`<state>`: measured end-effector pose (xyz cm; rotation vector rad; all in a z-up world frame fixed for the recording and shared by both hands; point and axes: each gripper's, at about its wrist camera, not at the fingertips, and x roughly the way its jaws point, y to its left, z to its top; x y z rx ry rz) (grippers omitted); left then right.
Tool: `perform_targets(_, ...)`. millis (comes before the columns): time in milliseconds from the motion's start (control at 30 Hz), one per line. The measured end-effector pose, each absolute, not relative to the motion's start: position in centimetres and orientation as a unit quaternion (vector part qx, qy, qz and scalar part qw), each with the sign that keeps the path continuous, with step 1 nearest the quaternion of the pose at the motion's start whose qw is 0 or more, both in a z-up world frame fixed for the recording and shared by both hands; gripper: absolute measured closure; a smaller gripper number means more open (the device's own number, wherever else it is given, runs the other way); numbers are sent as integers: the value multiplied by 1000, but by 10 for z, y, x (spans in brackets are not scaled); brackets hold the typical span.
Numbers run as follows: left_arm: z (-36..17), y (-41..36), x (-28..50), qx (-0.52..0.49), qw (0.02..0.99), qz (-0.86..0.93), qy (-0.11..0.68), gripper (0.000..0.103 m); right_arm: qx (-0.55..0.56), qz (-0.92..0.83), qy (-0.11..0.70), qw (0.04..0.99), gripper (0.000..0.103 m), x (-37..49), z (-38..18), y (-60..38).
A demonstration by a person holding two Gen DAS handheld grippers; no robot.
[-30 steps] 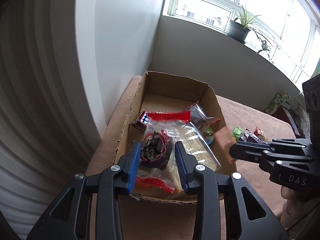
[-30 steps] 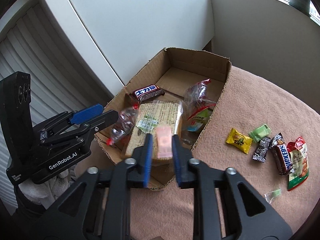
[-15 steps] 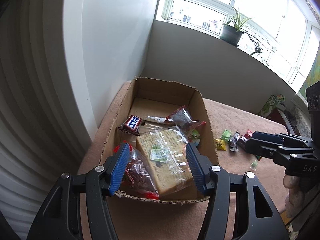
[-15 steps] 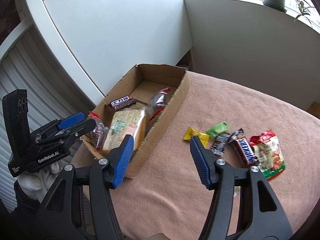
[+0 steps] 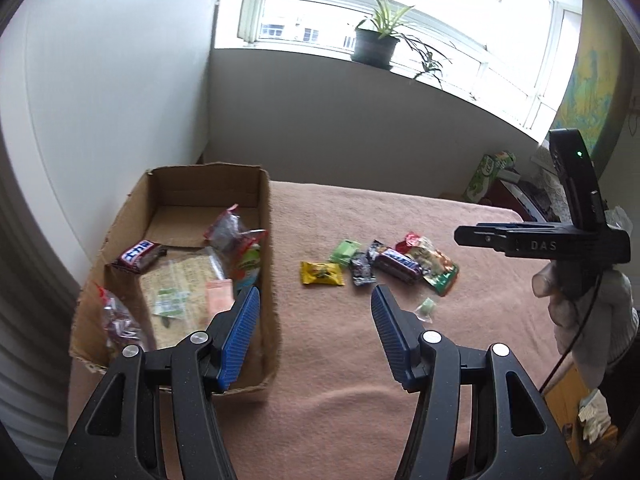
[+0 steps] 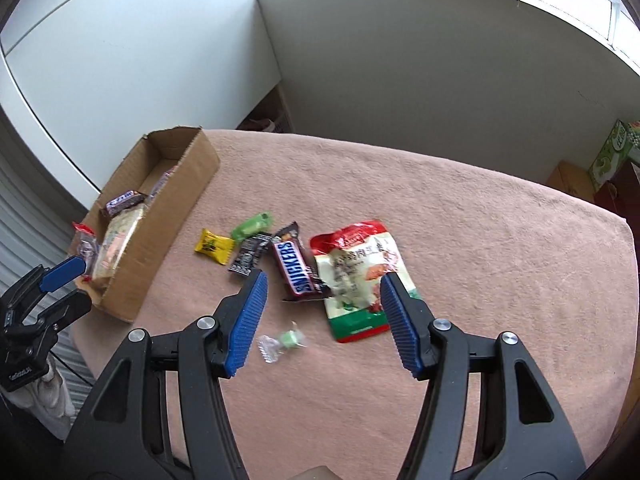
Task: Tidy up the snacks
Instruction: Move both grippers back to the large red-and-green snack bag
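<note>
Box: one cardboard box [image 5: 266, 216] at the left end of the cloth [image 5: 360, 360], top open.
Snacks in box: a dark bar [image 5: 138, 256], a large clear-wrapped cracker pack [image 5: 176, 292], a pink sachet [image 5: 219, 298], a clear bag with red trim [image 5: 116, 320] at the near corner, and crinkled packets [image 5: 236, 240] against the right wall; exact count cannot be told.
Snacks on cloth: six, grouped to the right of the box: yellow candy [image 6: 214, 245], green candy [image 6: 252, 226], small black packet [image 6: 248, 258], Snickers bar [image 6: 298, 268], red-and-green bag [image 6: 360, 276], and a small clear-wrapped green candy [image 6: 282, 342] lying apart, nearer the camera.
Surroundings: potted plant [image 5: 376, 42] on the sill; green carton [image 5: 486, 176] beyond the cloth.
Obstructions: none over the loose snacks.
Left gripper [image 5: 314, 340]: jaws spread, nothing between them, touching nothing; left finger over the box's right wall.
Right gripper [image 6: 320, 320]: jaws spread and empty, above the Snickers bar and bag.
</note>
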<state>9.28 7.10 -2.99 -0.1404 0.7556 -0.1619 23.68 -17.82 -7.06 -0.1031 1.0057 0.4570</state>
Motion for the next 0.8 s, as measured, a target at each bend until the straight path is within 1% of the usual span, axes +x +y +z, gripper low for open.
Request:
perform_targets(100,-39,48,98,-62,917,-100,380,45,-61,209,493,842,41,248,-86,-188)
perform_targets(200,-48,27,104,-51,910,-117,394,45,-78,211,505,833,29,256,-102,-190)
perform_targets(467,-77,-27,128,-5,890,-158,428,45,-111,219,516,821,28,271,-129,-189)
perform_targets(633,-92,-47,139,15,880,-175,440,45,-130,224,517,816,21,279,-138,-185)
perform_targets(800,-100,-57,150,20,875,-184,448,45,-136,231,520,811,20,288,-147,-175)
